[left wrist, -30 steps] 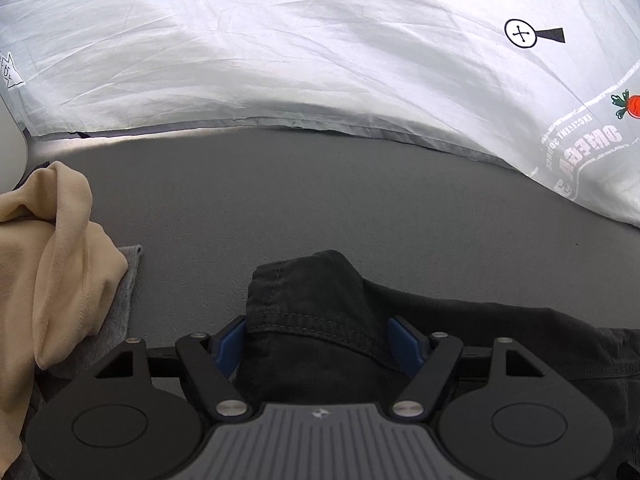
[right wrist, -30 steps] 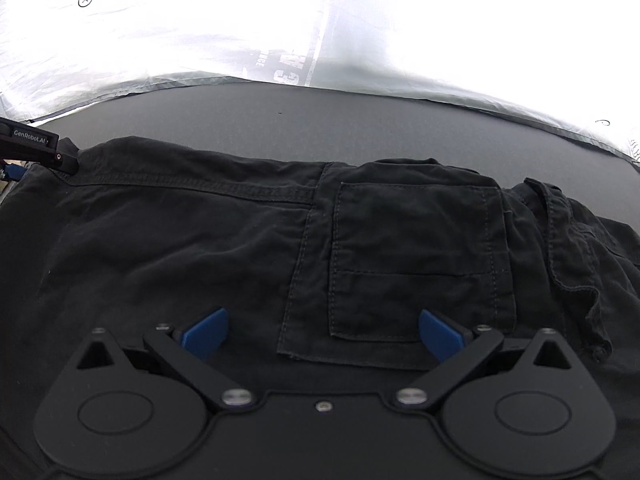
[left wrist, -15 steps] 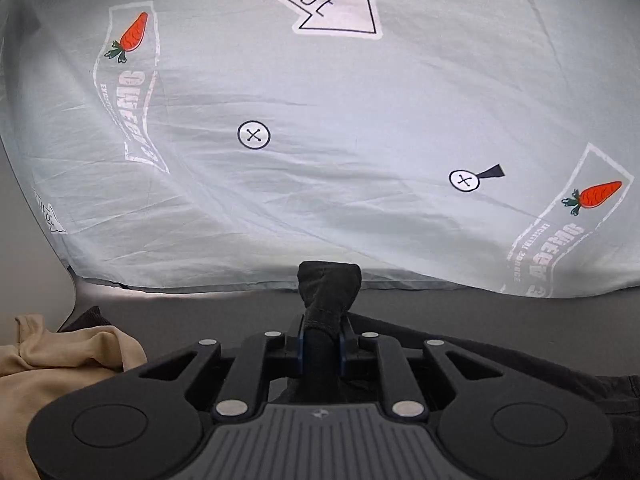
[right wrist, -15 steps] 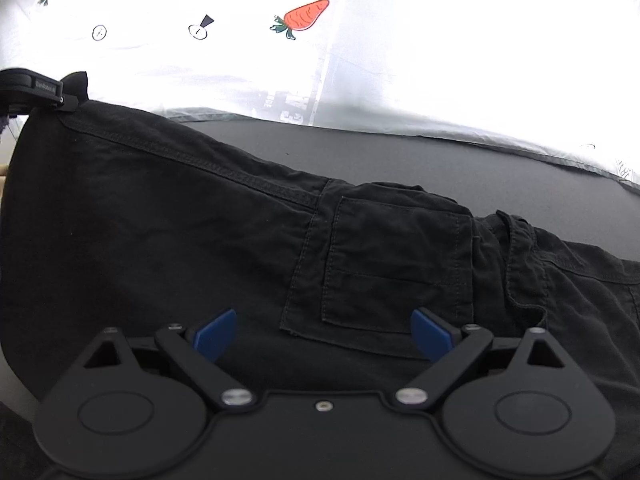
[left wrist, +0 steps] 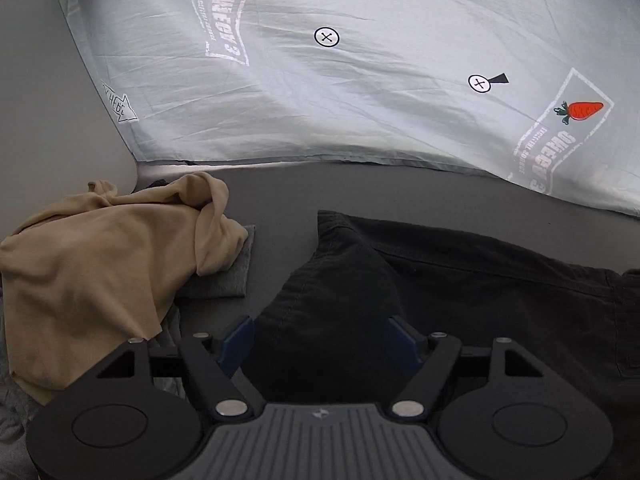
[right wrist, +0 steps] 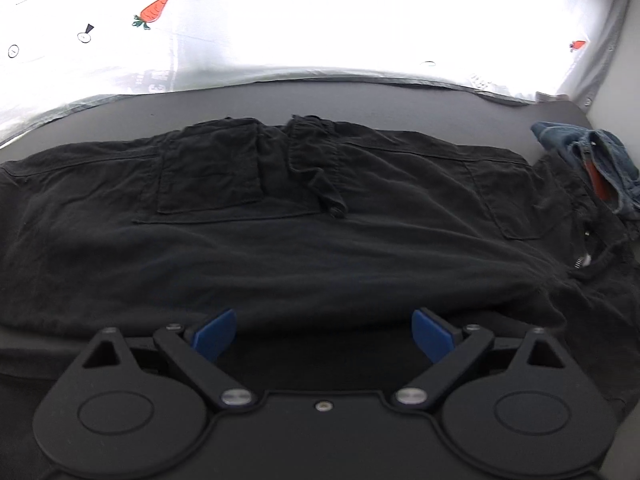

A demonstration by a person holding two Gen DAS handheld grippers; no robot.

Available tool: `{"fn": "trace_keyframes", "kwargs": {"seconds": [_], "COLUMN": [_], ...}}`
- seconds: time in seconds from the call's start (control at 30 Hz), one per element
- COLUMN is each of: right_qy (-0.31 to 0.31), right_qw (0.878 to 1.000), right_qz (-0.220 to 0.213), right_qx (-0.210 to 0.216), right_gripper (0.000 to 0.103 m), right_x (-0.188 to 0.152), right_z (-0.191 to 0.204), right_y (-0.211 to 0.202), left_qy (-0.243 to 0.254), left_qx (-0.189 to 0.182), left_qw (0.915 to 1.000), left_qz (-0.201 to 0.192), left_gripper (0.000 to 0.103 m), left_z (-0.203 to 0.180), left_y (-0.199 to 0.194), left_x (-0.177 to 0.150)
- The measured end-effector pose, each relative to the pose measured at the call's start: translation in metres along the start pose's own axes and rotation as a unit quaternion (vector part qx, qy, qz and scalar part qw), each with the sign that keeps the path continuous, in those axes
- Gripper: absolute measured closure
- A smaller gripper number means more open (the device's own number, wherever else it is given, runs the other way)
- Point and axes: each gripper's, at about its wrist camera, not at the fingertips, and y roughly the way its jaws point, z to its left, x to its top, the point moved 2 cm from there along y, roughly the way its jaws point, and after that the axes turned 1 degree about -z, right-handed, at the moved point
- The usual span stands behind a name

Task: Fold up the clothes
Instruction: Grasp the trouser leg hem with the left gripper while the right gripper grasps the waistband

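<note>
In the left wrist view, the left gripper (left wrist: 320, 340) has its blue fingers (left wrist: 239, 340) spread wide, with a humped end of the black trousers (left wrist: 460, 280) lying in the gap between them; neither pad presses the cloth. The trousers run away to the right of the gripper across the dark grey table (left wrist: 280, 200). To its left lies a heap of tan cloth (left wrist: 100, 260), resting partly on a folded grey cloth (left wrist: 228, 276). Ahead, beyond the table edge, hangs a pale sheet (left wrist: 360, 80) printed with carrots and crossed circles. In the right wrist view, the right gripper (right wrist: 322, 336) is likewise spread, its blue fingers (right wrist: 212, 334) just at the near edge of the trousers (right wrist: 300, 248), which lie flat across the table (right wrist: 360, 100) ahead, a patch pocket up on the left; whether the pads touch the cloth is hard to tell. Far right of the gripper sits a crumpled piece of blue denim (right wrist: 592, 160), at the trousers' end.
</note>
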Motion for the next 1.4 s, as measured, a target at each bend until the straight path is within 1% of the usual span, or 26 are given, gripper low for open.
{"fn": "trace_keyframes", "kwargs": {"seconds": [0.07, 0.13, 0.2, 0.27, 0.37, 0.43, 0.5, 0.53, 0.6, 0.73, 0.8, 0.87, 0.93, 1.03, 1.17, 1.27, 1.37, 1.4], "right_qy": [0.011, 0.037, 0.065, 0.102, 0.162, 0.203, 0.228, 0.233, 0.230, 0.236, 0.238, 0.228, 0.217, 0.206, 0.217, 0.238, 0.271, 0.288], "right_qw": [0.999, 0.998, 0.995, 0.992, 0.983, 0.976, 0.970, 0.969, 0.970, 0.969, 0.968, 0.970, 0.973, 0.975, 0.973, 0.968, 0.960, 0.955], "right_qz": [-0.007, -0.010, -0.008, -0.002, 0.012, 0.027, 0.043, 0.048, 0.052, 0.065, 0.074, 0.080, 0.081, 0.075, 0.070, 0.067, 0.057, 0.052], "right_qx": [-0.031, -0.053, -0.068, -0.079, -0.080, -0.081, -0.073, -0.066, -0.053, -0.023, -0.006, 0.005, 0.011, 0.019, 0.032, 0.036, 0.042, 0.045], "right_gripper": [0.008, 0.008, 0.008, 0.008, 0.008, 0.009, 0.016, 0.016, 0.016, 0.016, 0.016, 0.015, 0.015, 0.015, 0.015, 0.014, 0.014, 0.013], "right_x": [-0.019, -0.037, -0.053, -0.070, -0.090, -0.102, -0.112, -0.116, -0.120, -0.124, -0.125, -0.126, -0.126, -0.127, -0.129, -0.131, -0.134, -0.135], "right_z": [-0.032, -0.062, -0.092, -0.130, -0.184, -0.218, -0.246, -0.257, -0.271, -0.290, -0.295, -0.297, -0.298, -0.298, -0.303, -0.307, -0.314, -0.318], "right_y": [-0.014, -0.022, -0.026, -0.028, -0.025, -0.018, -0.009, -0.004, 0.004, 0.017, 0.023, 0.029, 0.031, 0.029, 0.030, 0.029, 0.027, 0.027], "left_qy": [0.007, 0.008, 0.004, -0.010, -0.041, -0.044, -0.047, -0.049, -0.069, -0.139, -0.174, -0.209, -0.244, -0.294, -0.361, -0.431, -0.449, -0.440], "left_qx": [-0.019, -0.035, -0.040, -0.033, -0.030, -0.020, -0.007, 0.002, 0.019, 0.049, 0.064, 0.078, 0.092, 0.114, 0.142, 0.125, 0.122, 0.119], "left_qw": [0.9997, 0.9991, 0.9984, 0.9975, 0.9951, 0.9948, 0.9945, 0.9942, 0.9919, 0.9845, 0.9786, 0.9712, 0.9623, 0.9464, 0.9201, 0.8922, 0.8841, 0.8887], "left_qz": [0.012, 0.023, 0.038, 0.062, 0.085, 0.089, 0.094, 0.096, 0.105, 0.095, 0.089, 0.084, 0.078, 0.069, 0.057, 0.053, 0.042, 0.047], "left_gripper": [0.028, 0.025, 0.023, 0.023, 0.024, 0.023, 0.023, 0.023, 0.023, 0.023, 0.023, 0.023, 0.023, 0.023, 0.027, 0.027, 0.026, 0.026], "left_z": [-0.007, -0.018, -0.031, -0.040, -0.050, -0.059, -0.066, -0.070, -0.075, -0.053, -0.041, -0.030, -0.019, -0.002, 0.021, 0.046, 0.046, 0.045], "left_y": [-0.033, -0.058, -0.079, -0.094, -0.120, -0.137, -0.151, -0.157, -0.168, -0.172, -0.174, -0.176, -0.178, -0.181, -0.185, -0.180, -0.182, -0.183], "left_x": [-0.034, -0.064, -0.096, -0.123, -0.156, -0.175, -0.191, -0.198, -0.213, -0.229, -0.237, -0.245, -0.252, -0.264, -0.280, -0.285, -0.289, -0.291]}}
